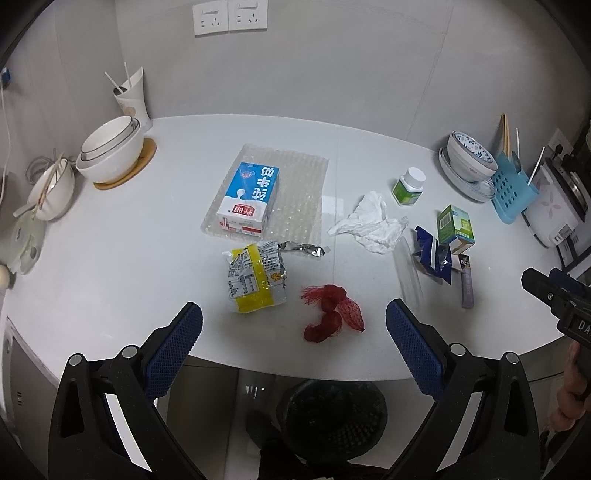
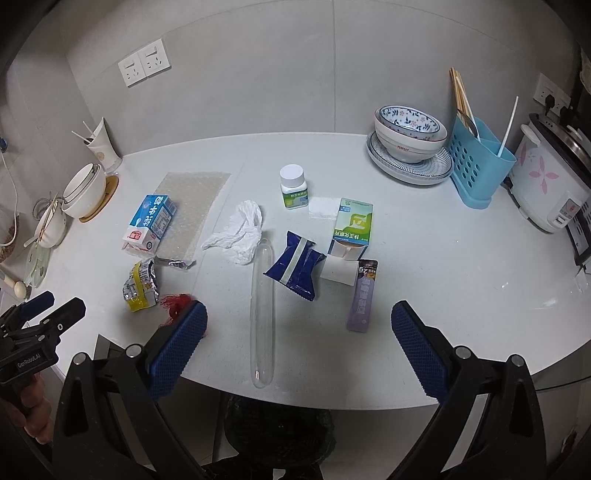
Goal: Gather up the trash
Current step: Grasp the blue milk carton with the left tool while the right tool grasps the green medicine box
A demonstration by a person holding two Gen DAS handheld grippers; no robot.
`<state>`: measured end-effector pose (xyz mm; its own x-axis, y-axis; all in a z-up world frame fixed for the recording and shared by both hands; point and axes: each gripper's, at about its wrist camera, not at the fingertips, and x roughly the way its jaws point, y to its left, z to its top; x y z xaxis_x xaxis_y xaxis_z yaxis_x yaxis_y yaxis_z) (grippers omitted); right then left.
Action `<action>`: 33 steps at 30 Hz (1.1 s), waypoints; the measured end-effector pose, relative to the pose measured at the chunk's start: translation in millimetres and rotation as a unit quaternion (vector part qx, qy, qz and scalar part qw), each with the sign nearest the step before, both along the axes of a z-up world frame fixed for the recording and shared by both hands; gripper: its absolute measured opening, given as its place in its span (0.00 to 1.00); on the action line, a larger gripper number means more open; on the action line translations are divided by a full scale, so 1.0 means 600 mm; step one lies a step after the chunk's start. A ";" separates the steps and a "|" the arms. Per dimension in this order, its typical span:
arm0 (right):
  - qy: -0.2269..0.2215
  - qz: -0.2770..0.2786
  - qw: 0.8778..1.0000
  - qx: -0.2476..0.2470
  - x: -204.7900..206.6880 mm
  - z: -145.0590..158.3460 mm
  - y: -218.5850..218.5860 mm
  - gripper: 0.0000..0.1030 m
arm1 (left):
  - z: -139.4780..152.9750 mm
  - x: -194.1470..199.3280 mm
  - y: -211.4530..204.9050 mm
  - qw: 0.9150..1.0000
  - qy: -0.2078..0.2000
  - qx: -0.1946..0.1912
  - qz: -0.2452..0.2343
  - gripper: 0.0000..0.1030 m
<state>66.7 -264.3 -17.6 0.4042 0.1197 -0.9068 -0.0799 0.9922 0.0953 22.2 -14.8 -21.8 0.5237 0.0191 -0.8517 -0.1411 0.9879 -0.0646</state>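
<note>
Trash scattered mid-surface: milk carton on bubble wrap, crumpled tissue, red net. Grey tiled wall, sockets. Both grippers' jaws released, empty.

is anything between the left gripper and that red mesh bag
Nothing visible. The left gripper is open, and the red mesh bag lies on bare countertop between its fingers' line; the yellow wrapper sits off to its left.
</note>
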 end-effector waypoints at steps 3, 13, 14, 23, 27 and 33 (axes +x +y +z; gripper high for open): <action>0.004 0.000 1.000 0.001 0.006 -0.006 0.002 0.93 | -0.007 0.003 0.004 1.000 0.005 -0.002 0.003 0.94; 0.028 -0.014 0.999 -0.004 0.061 -0.046 0.003 0.93 | -0.044 0.072 0.057 0.999 0.025 0.007 0.020 0.94; 0.031 -0.018 0.999 -0.006 0.073 -0.053 0.001 0.93 | -0.048 0.085 0.065 0.999 0.027 0.009 0.022 0.94; 0.072 -0.070 0.995 -0.027 0.186 -0.129 -0.039 0.92 | -0.106 0.207 0.131 0.998 0.053 0.011 0.024 0.94; 0.094 -0.091 0.991 -0.036 0.231 -0.170 -0.055 0.90 | -0.137 0.255 0.151 0.997 0.071 0.006 0.016 0.93; 0.132 -0.114 0.984 -0.038 0.276 -0.224 -0.070 0.84 | -0.170 0.305 0.159 0.996 0.092 0.013 -0.004 0.90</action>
